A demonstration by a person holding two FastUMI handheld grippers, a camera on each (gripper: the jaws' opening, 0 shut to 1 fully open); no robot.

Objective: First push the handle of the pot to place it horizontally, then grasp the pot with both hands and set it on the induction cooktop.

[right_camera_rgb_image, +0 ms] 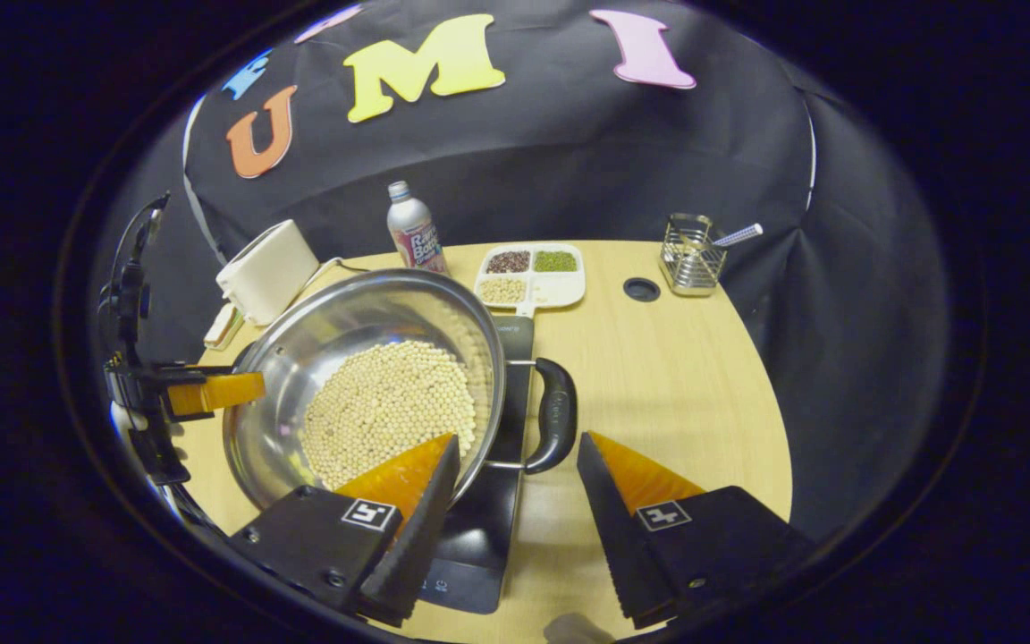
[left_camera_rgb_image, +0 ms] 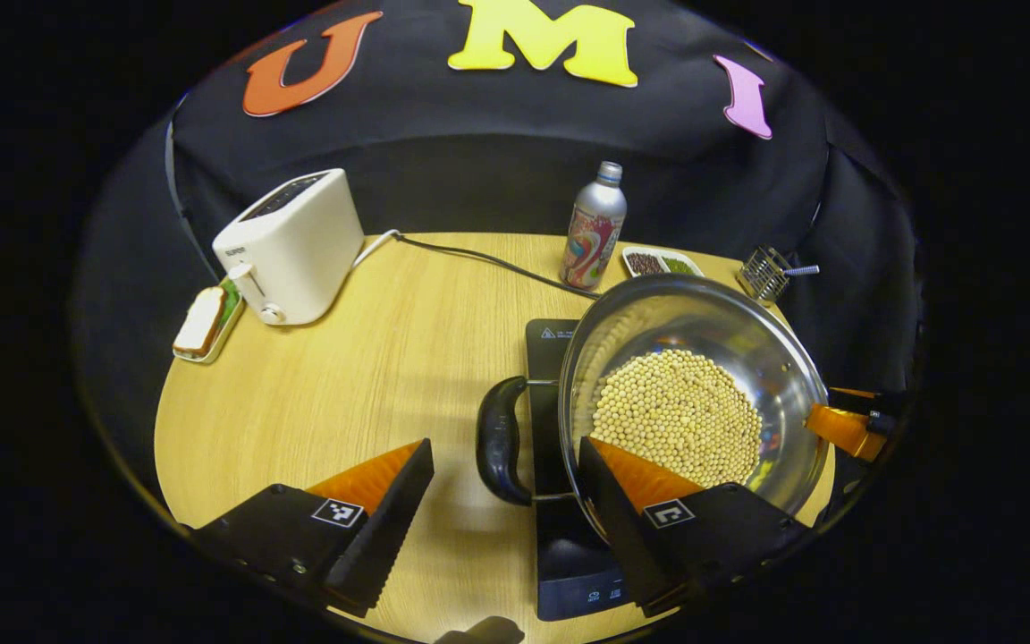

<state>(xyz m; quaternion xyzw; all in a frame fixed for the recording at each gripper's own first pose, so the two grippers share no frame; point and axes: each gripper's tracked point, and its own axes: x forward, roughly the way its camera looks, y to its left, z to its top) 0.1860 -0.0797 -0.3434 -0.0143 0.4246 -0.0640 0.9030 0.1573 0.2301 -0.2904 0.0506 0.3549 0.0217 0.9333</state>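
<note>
Step in hand: the two-handed carry appeared finished or close to it; the pot (left_camera_rgb_image: 694, 394) sat over the induction cooktop (left_camera_rgb_image: 569, 555), its side handles lying level.
Pot: steel, holding a bed of pale beans (right_camera_rgb_image: 390, 407); whether its base rested fully on the cooktop could not be confirmed, since the pot wall hid the contact.
Left claw (left_camera_rgb_image: 506, 501): wide open, holding nothing. The near black handle (left_camera_rgb_image: 502, 438) stood between its fingers, and one finger reached over the pot rim above the beans.
Right claw (right_camera_rgb_image: 515, 487): likewise wide open and empty. The opposite handle (right_camera_rgb_image: 555, 416) stood between its fingers, the inner finger over the rim.
Far claws: each view caught the other claw at the pot's far side, close to the rim.
Counter (left_camera_rgb_image: 372, 358): wooden; carried a toaster (left_camera_rgb_image: 291, 246), a bottle (left_camera_rgb_image: 594, 228), a divided tray of grains (right_camera_rgb_image: 533, 273) and a wire basket (right_camera_rgb_image: 692, 255), all well apart from the pot.
Next move, as judged: if the pot was seated, both claws needed to draw straight back off the handles, without catching the rim or tilting the beans. If it was not seated, both should close on the handles together.
</note>
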